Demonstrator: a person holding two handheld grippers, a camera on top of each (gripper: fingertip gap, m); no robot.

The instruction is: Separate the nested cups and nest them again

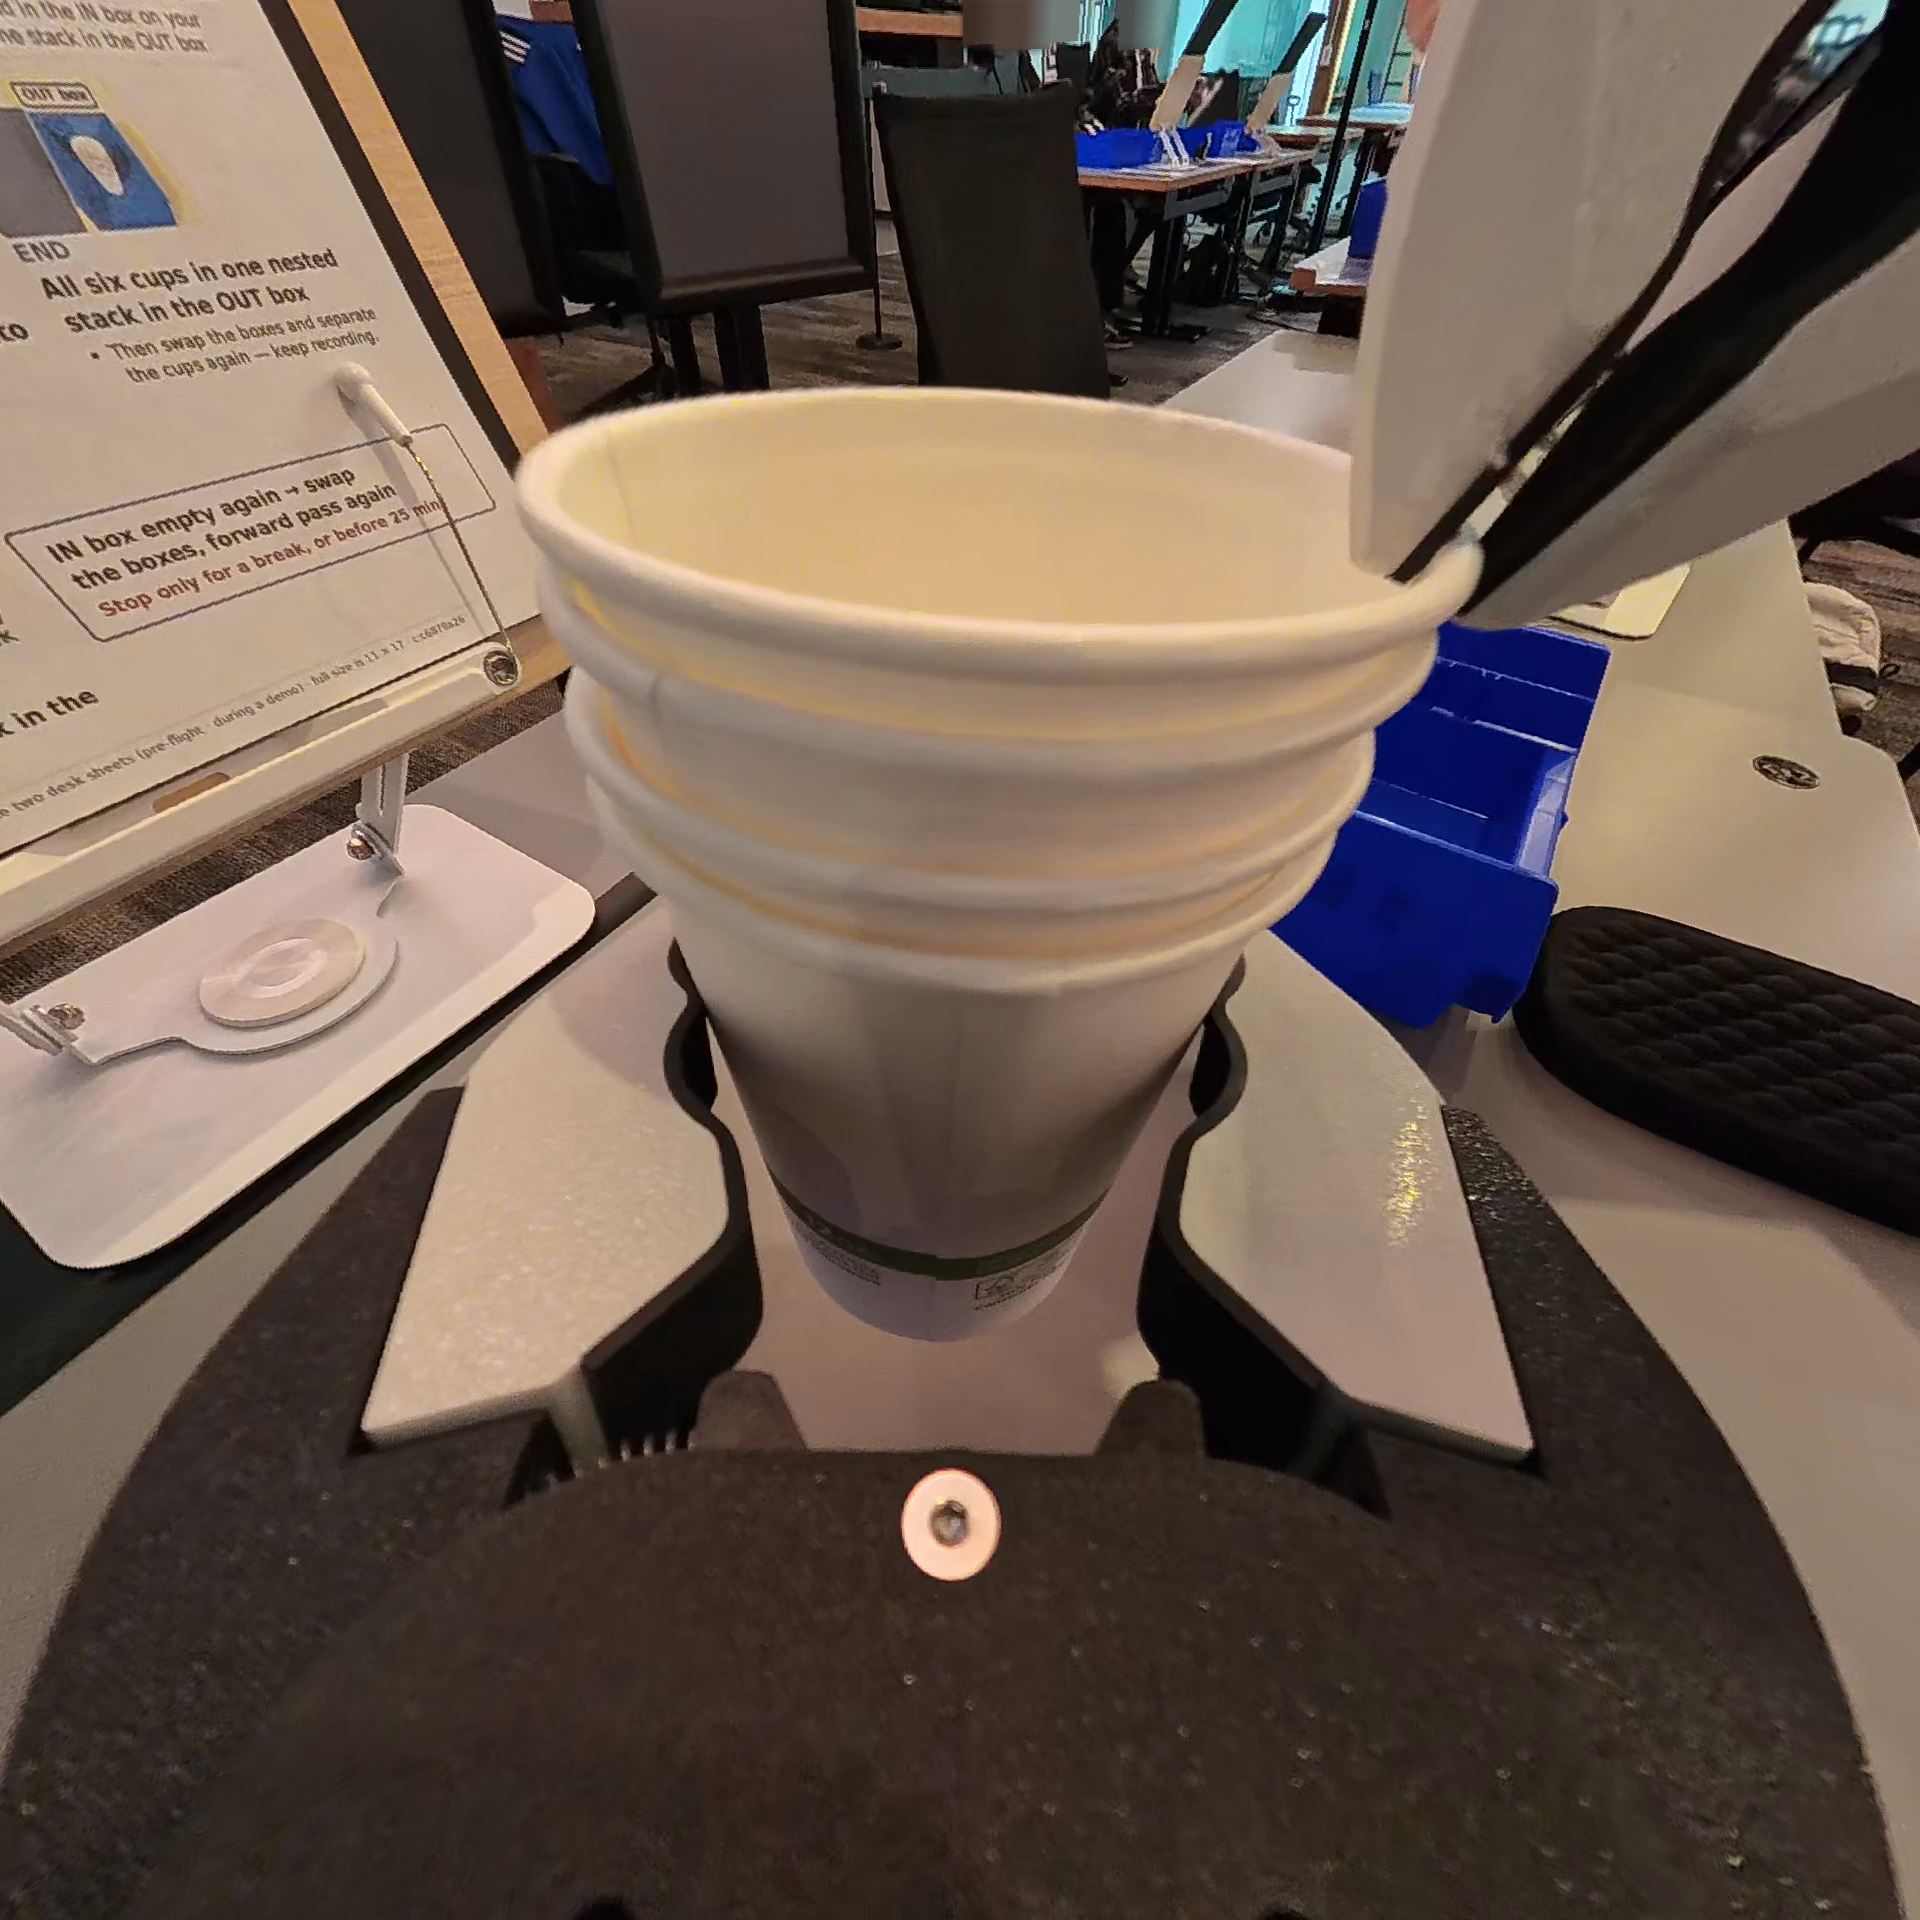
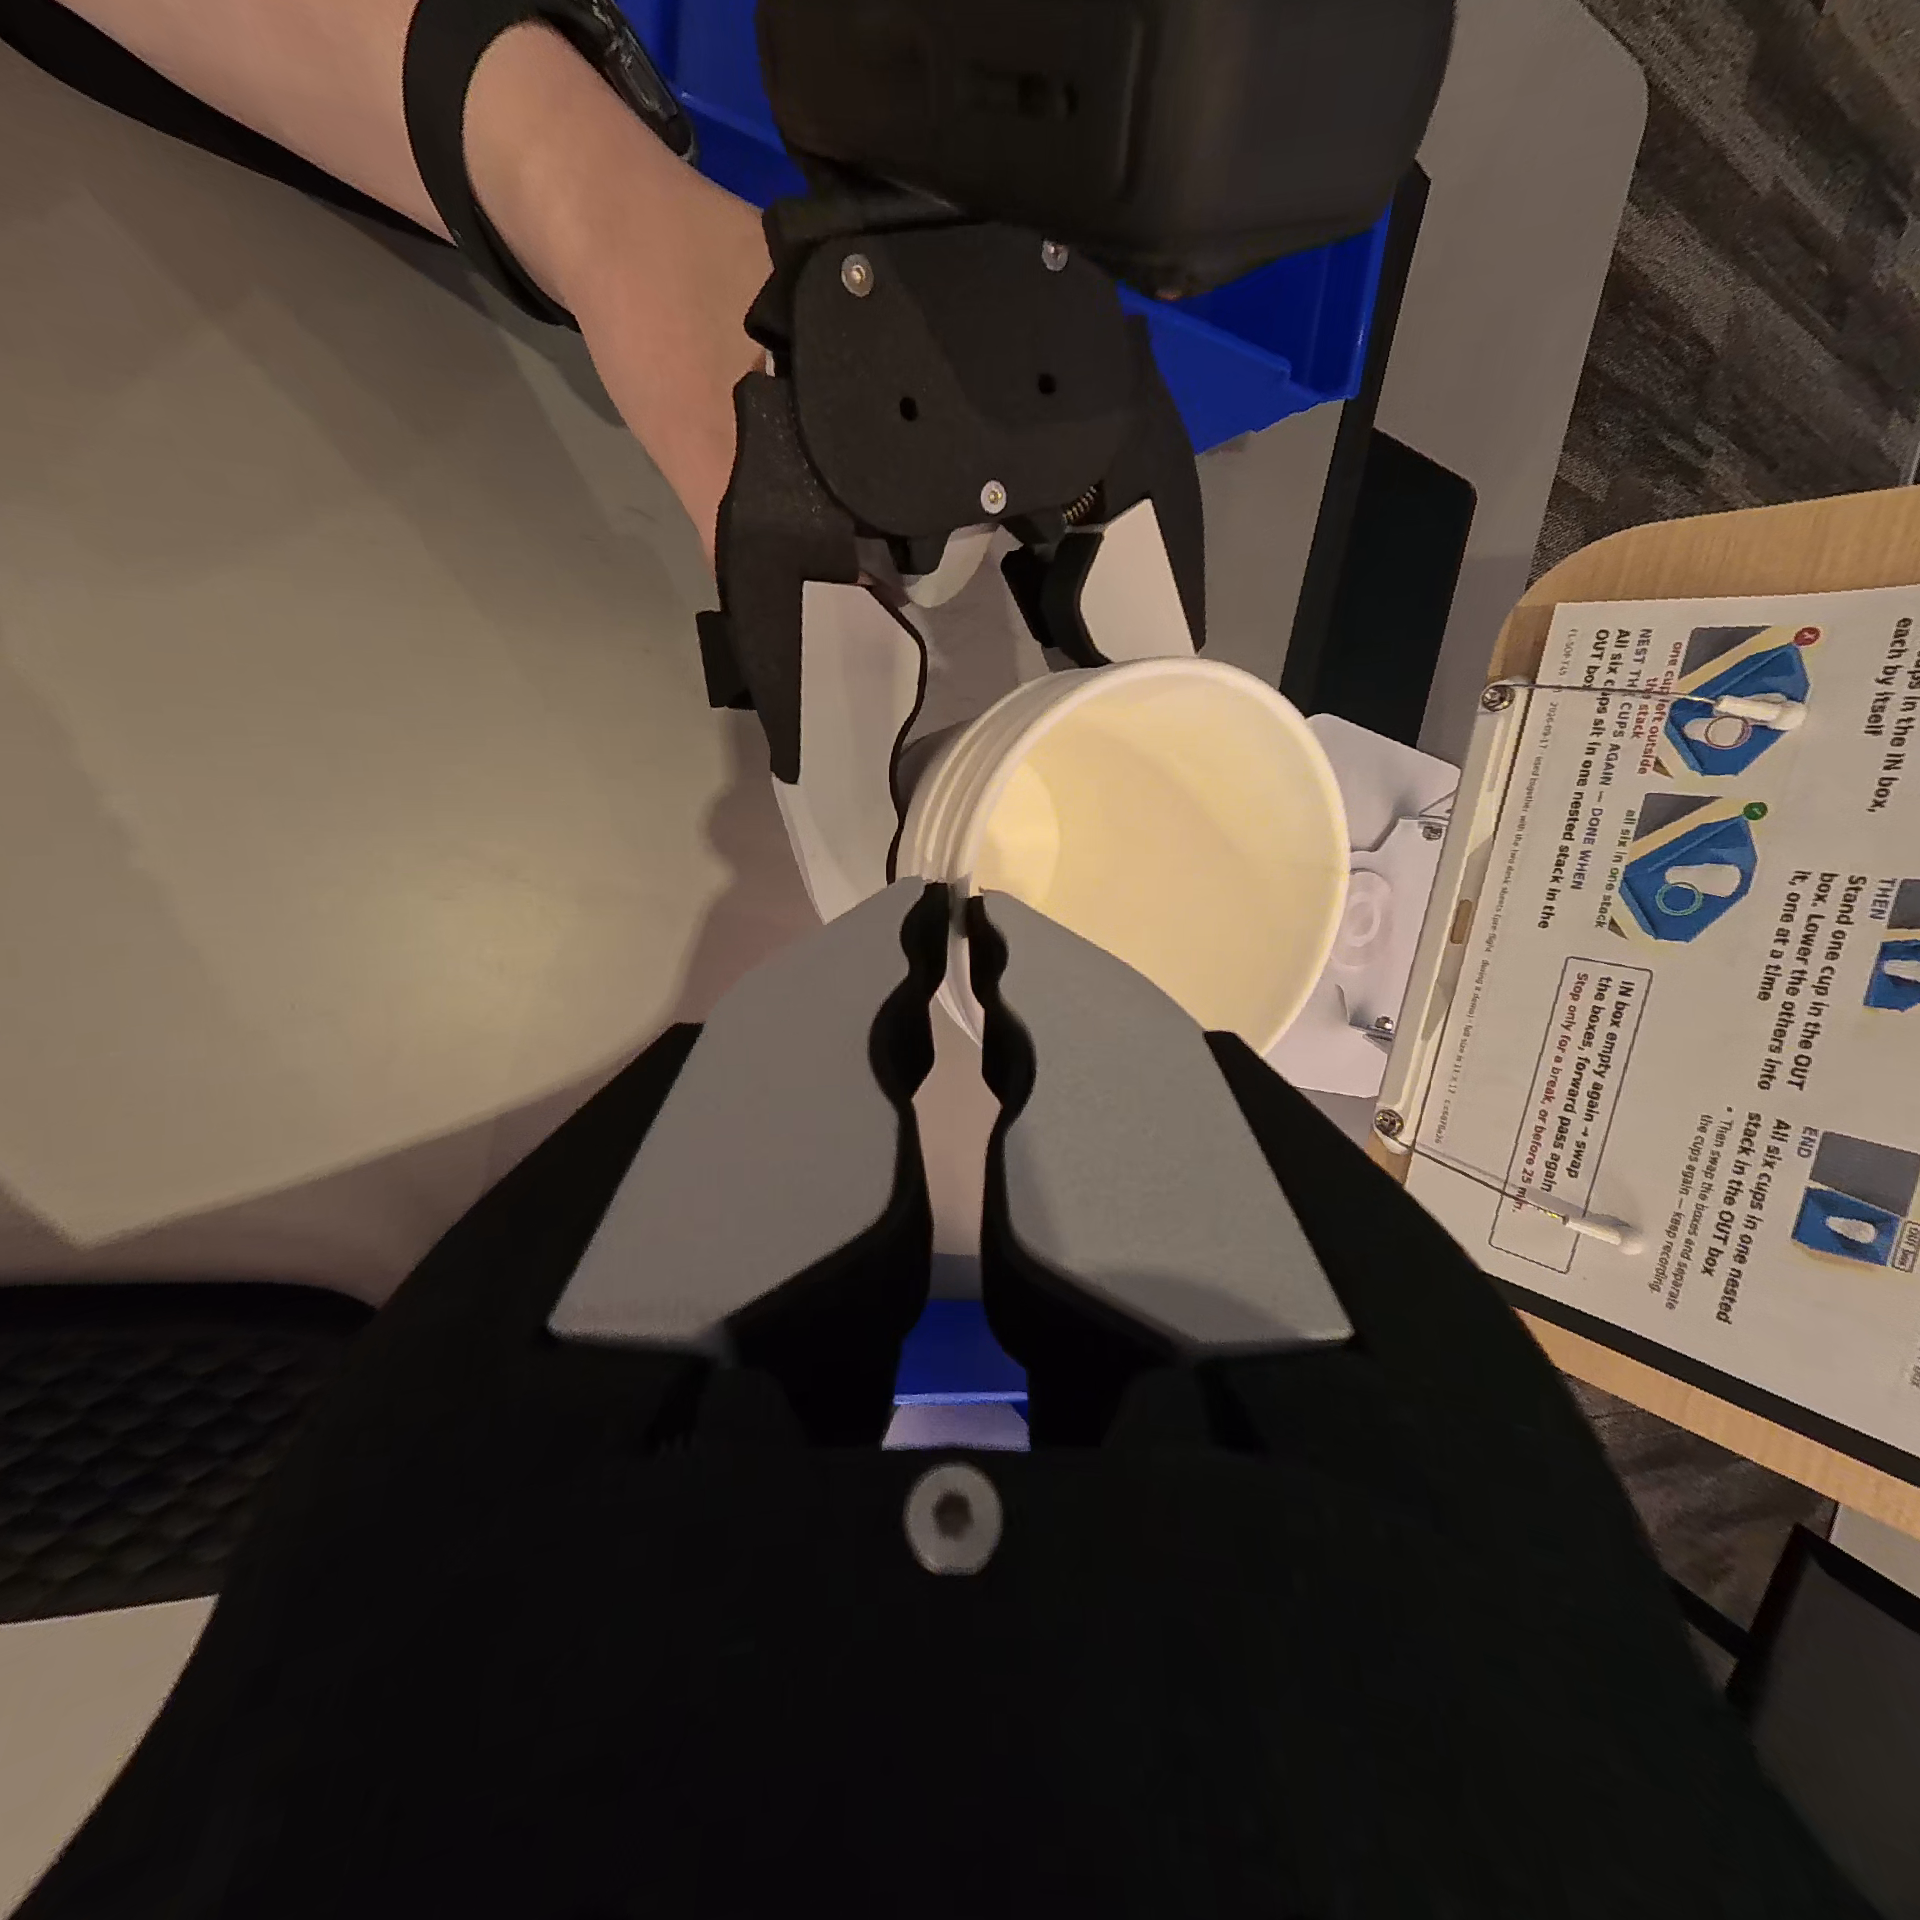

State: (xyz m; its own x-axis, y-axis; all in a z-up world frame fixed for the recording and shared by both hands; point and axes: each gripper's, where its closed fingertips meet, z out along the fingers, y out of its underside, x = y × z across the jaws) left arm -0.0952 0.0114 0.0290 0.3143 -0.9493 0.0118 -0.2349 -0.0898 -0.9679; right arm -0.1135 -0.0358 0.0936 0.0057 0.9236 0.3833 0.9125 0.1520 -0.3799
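Observation:
A stack of several nested white paper cups [image 1: 956, 779] stands upright between the fingers of my left gripper [image 1: 956, 1039], which is shut on the lower body of the outermost cup and holds the stack above the table. My right gripper [image 1: 1444, 561] comes in from the upper right and pinches the rim of the top cup. In the right wrist view, my right gripper [image 2: 954, 899] is shut on the near rim of the stack [image 2: 1153, 831], one finger inside and one outside. The left gripper [image 2: 977, 686] holds the stack from behind.
A blue bin [image 1: 1455, 810] sits on the grey table right of the stack and shows behind the left gripper [image 2: 1247, 343]. An instruction sheet on a wooden stand [image 1: 208, 468] with a white base [image 1: 260, 1039] stands at left. A black padded mat [image 1: 1714, 1049] lies at right. A person's forearm [image 2: 582, 239] holds the left gripper.

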